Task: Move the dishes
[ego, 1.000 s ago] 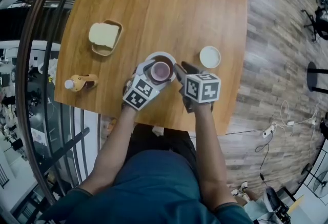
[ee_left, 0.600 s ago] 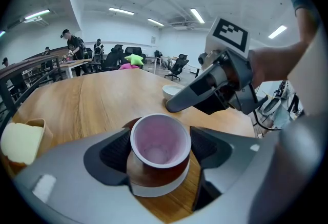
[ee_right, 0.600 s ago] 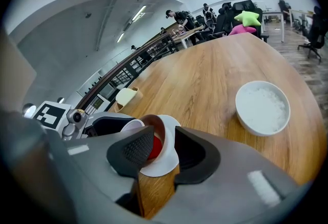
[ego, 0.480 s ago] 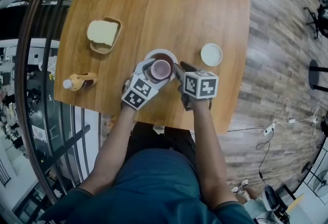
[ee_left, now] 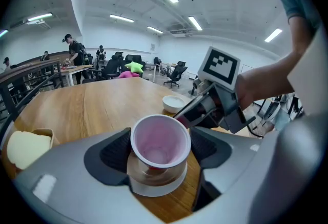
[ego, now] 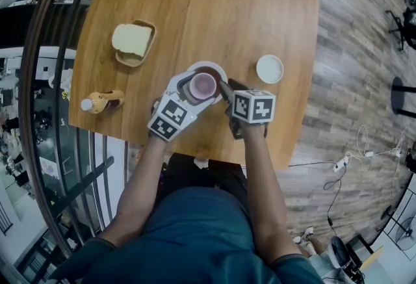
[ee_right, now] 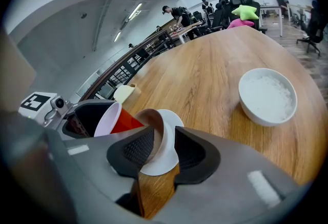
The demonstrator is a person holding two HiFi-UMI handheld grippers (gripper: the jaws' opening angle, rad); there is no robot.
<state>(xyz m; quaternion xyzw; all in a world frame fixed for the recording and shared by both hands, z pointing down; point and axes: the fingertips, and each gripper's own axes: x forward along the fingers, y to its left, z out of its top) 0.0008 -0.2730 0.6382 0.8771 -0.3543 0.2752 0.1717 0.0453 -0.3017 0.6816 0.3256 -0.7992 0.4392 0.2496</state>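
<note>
The broad wooden tabletop (ego: 214,10) stands in an open office, with plank floor (ego: 351,49) on the right and a dark railing (ego: 45,81) on the left. Its far half is bare wood, and everything sits toward the near edge. The right tongs (ee_right: 163,148) are clamped on the rim of the brown bowl (ee_right: 151,118) and the white plate (ee_right: 171,120) under it. The left tongs (ee_left: 160,150) grip the tilted red cup (ego: 203,84) over that bowl. A bread tray (ego: 133,42), a white bowl (ego: 270,69) and a bottle (ego: 101,103) lie apart. The left marker cube has slid slightly nearer the edge.
</note>
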